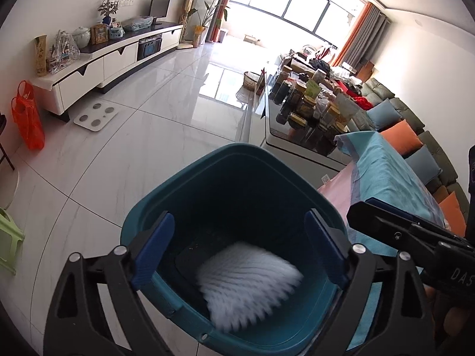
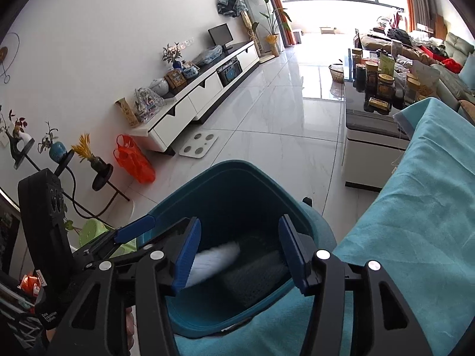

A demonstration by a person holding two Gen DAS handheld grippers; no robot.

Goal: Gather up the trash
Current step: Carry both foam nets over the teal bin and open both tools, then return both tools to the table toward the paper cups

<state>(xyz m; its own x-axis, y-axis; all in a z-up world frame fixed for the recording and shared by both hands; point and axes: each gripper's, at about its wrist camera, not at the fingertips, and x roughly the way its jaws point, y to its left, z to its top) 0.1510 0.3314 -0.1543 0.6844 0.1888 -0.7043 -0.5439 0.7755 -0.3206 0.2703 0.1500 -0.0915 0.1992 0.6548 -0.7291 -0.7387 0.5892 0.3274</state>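
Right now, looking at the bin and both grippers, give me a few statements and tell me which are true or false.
1. A white blurred item is inside the teal bin. True.
2. The left gripper is shut on the white item. False: its fingers stand wide apart with nothing pressed between them.
3. The right gripper points into the bin. True.
4. The bin stands on the TV cabinet. False: it stands beside the teal cloth, below both grippers.
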